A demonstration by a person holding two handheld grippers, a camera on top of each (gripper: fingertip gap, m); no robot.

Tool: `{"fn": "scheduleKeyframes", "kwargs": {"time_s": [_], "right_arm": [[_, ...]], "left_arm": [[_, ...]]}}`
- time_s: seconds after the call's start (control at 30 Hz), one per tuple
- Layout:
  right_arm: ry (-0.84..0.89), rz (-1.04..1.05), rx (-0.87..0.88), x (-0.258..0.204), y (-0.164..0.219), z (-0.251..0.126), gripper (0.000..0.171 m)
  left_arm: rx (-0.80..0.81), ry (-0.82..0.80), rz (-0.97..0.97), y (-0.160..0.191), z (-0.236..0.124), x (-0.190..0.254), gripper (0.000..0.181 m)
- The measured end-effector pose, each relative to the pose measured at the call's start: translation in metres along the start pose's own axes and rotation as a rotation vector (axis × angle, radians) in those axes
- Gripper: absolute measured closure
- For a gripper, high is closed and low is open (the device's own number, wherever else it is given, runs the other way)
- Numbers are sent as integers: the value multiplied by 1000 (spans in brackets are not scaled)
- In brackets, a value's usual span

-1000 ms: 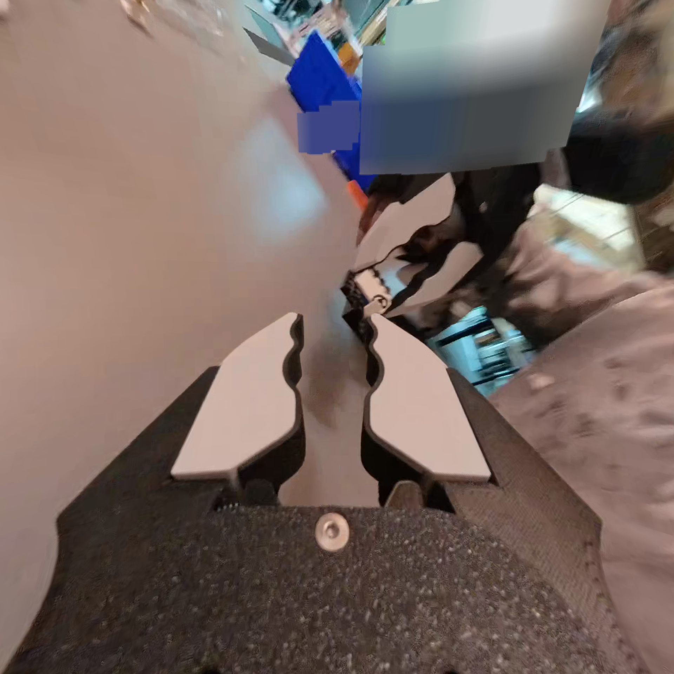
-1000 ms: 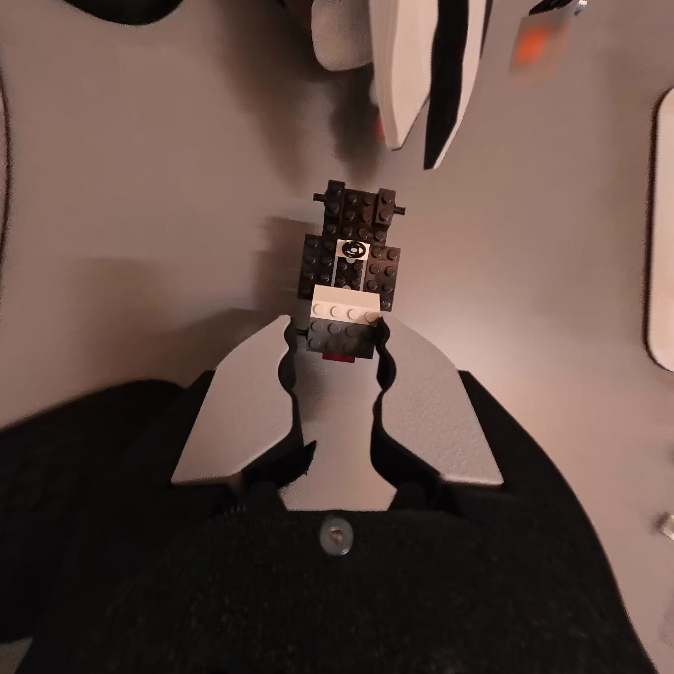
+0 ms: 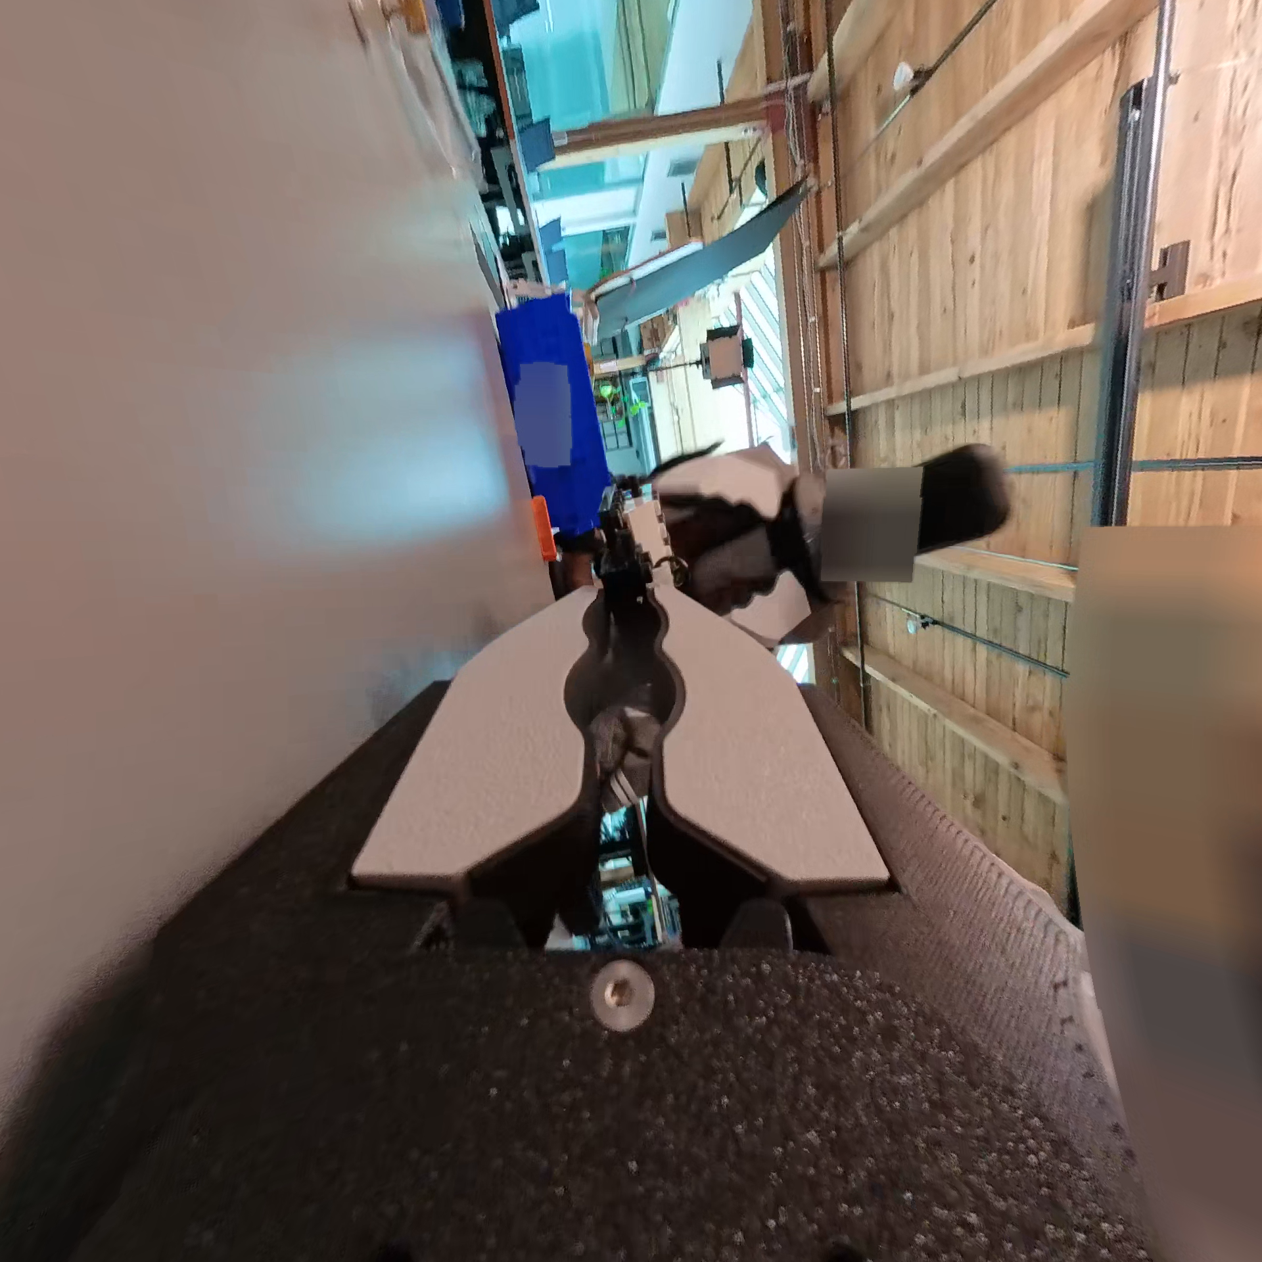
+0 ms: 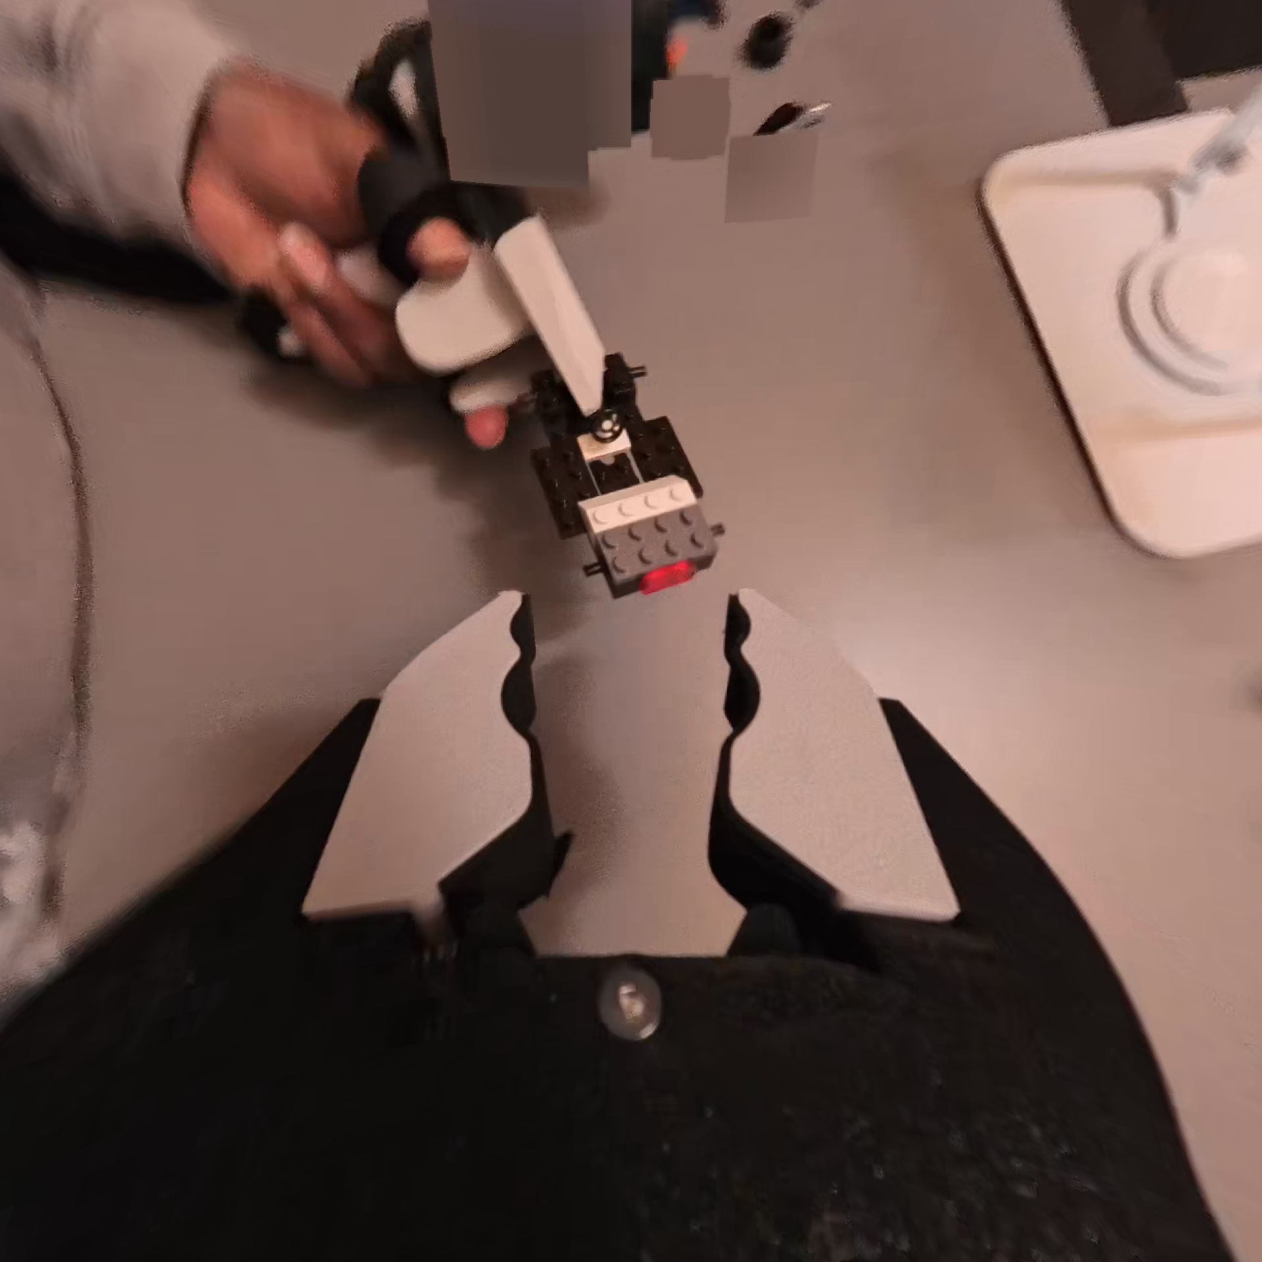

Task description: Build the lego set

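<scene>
The lego model [image 4: 632,498] is a small black build with white bricks, a grey brick and a red piece at its near end. My left gripper [image 4: 589,403], held by a hand, is shut on the model's far end and holds it tilted close over the grey table [image 4: 853,512]. In the left wrist view the left gripper [image 3: 625,597] pinches the black model [image 3: 618,553] at its tips, with the view rolled sideways. My right gripper [image 4: 628,601] is open and empty, just short of the red end and not touching it.
A white tray [image 4: 1065,437] with a clear round item stands at the right. Small dark loose parts [image 4: 768,34] lie at the far edge. A blue bin [image 3: 553,423] and an orange piece [image 3: 541,526] sit beyond the model.
My right gripper has let go of the model, opened and drawn back. My left gripper has closed on the model's far end and rolled onto its side.
</scene>
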State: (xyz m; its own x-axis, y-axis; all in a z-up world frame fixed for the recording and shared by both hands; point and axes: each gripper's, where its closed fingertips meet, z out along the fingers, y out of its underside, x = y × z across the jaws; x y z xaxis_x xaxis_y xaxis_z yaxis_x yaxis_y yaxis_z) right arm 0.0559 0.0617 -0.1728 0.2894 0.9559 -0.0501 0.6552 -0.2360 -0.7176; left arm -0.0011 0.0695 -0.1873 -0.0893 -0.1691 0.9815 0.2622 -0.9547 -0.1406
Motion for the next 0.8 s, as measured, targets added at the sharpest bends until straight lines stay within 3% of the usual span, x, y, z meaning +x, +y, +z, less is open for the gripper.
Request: {"fn": "scheduleKeyframes", "kwargs": {"time_s": [0.13,0.33,0.47,0.8], "right_arm": [[-92,656,351,-20,-5,11,122],[-75,1133,777,-30,-31,28,123],[-132,1326,929,-18,-39,35,129],[-189,1404,972,-1,-48,42,136]], "left_arm": [[103,-8,54,-16,-4,6,171],[191,-28,114,-19,-3,10,172],[219,-42,156,-12,-1,14,173],[214,-56,233,-4,3,15,172]]}}
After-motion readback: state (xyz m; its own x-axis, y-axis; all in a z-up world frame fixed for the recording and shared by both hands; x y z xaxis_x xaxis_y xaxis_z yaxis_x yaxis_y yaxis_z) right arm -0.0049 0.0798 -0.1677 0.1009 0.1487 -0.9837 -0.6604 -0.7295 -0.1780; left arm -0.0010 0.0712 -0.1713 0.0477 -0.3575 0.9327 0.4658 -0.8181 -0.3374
